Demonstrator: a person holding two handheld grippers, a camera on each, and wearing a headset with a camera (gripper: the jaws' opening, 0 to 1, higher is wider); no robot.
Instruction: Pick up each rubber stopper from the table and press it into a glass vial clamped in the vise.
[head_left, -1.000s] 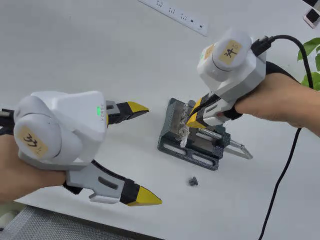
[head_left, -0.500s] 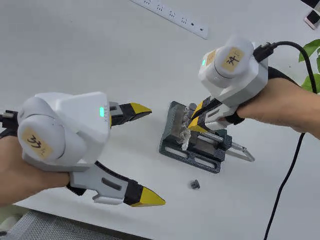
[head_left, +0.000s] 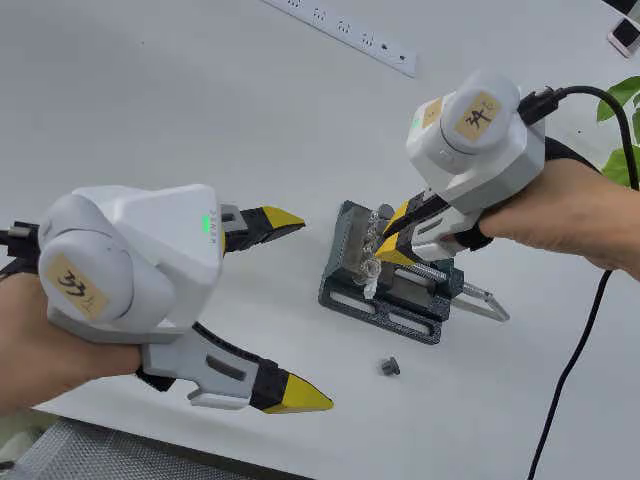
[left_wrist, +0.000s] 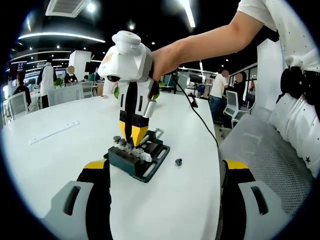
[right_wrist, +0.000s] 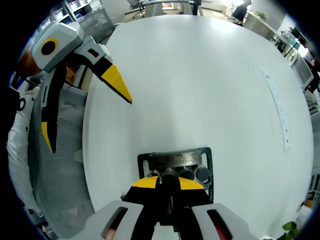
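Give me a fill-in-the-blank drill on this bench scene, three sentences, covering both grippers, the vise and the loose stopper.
1. The left gripper hangs above the table with its jaws wide ___.
2. The right gripper has its tips down at the glass ___ clamped in the vise.
3. Beside the vise, ___ loose rubber stopper lies on the table.

Missing words: open; vials; one
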